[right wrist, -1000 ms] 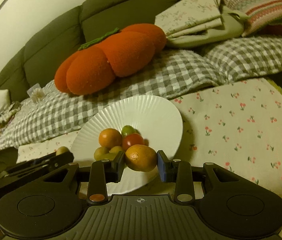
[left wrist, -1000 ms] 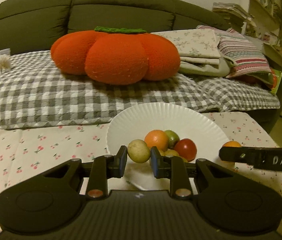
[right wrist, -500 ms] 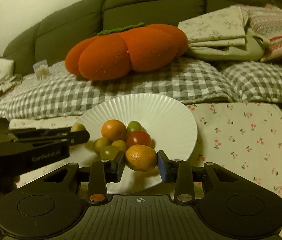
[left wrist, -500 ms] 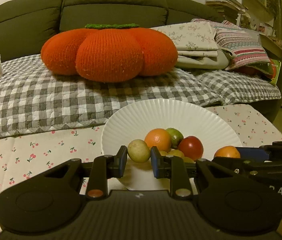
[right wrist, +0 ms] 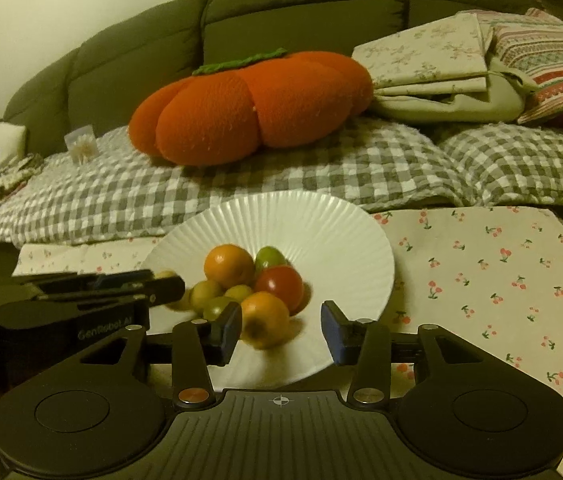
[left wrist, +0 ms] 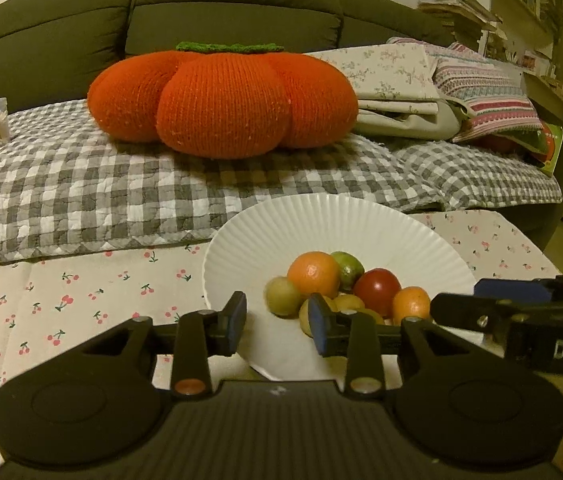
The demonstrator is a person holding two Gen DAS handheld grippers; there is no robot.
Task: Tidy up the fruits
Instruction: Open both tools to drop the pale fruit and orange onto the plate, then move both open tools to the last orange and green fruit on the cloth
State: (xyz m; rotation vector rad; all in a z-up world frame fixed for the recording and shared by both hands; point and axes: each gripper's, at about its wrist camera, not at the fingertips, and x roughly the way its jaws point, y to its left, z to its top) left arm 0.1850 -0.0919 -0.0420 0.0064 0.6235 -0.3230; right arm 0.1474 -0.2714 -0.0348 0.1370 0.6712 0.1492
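A dark green sofa (left wrist: 237, 12) is spanning the background, with a grey checked quilt (left wrist: 81, 196) lying over its seat. An orange knitted pumpkin cushion (left wrist: 221, 100) is sitting on the quilt, and folded linens (left wrist: 397, 92) are stacked beside it. A cherry-print cloth (left wrist: 61, 304) is covering the table in front.

A white ribbed plate (left wrist: 321, 224) is resting on the cloth and holding the fruit pile: a large orange (left wrist: 313, 274), a green fruit (left wrist: 348, 268) behind it, a red tomato (left wrist: 376, 286) and several small yellow-green fruits.

The left gripper (left wrist: 277, 322) is hanging over the near edge of the plate. Its jaws have just been opening and are now standing apart; the yellow-green fruit (left wrist: 283, 296) is lying on the plate just beyond them, clear of both pads.

The right gripper (right wrist: 279, 334) is hanging over the plate's near right part. Its jaws have likewise just been opening and are standing well apart. A small orange (right wrist: 264, 318), blurred, is sitting between them next to the left pad, clear of the right pad and against the pile.
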